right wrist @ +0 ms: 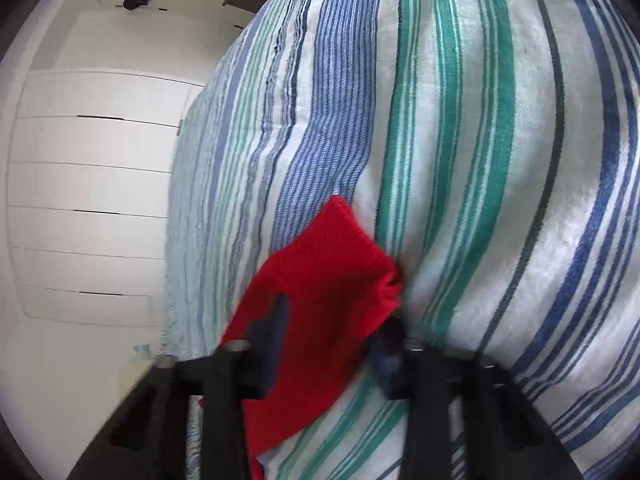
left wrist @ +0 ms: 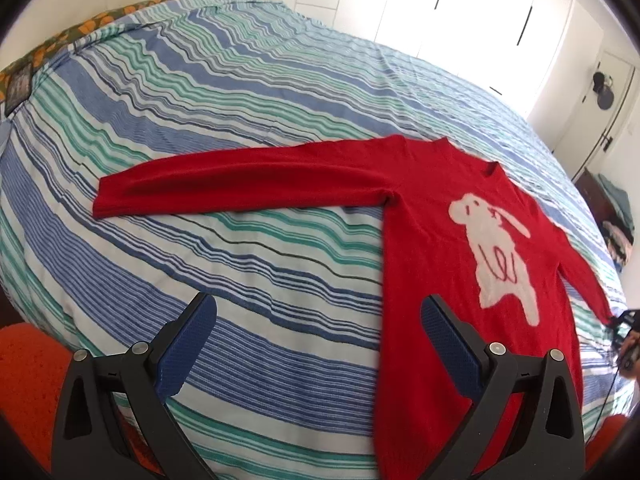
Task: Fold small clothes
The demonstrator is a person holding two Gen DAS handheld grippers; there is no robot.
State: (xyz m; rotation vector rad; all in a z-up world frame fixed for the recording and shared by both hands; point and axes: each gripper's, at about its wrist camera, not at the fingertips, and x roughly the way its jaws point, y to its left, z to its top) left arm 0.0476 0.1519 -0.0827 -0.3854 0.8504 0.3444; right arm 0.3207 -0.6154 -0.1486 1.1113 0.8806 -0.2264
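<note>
A small red sweater (left wrist: 420, 248) with a white rabbit (left wrist: 492, 256) on its chest lies flat on the striped bedspread (left wrist: 240, 100). One sleeve (left wrist: 240, 188) stretches out to the left. My left gripper (left wrist: 316, 304) hovers open above the bedspread, just left of the sweater's hem, with nothing between its blue pads. The other sleeve runs down to the right, where my right gripper (left wrist: 624, 332) meets its end. In the blurred right wrist view the red cuff (right wrist: 332, 264) lies bunched between the jaws of my right gripper (right wrist: 330, 332), which grip it.
White wardrobe doors (left wrist: 460, 8) stand behind the bed. Beside them is a door (left wrist: 604, 88) with dark things hanging on it. Folded clothes (left wrist: 616, 216) sit on dark furniture at the right. An orange-patterned pillow (left wrist: 80, 28) lies at the bed's far left.
</note>
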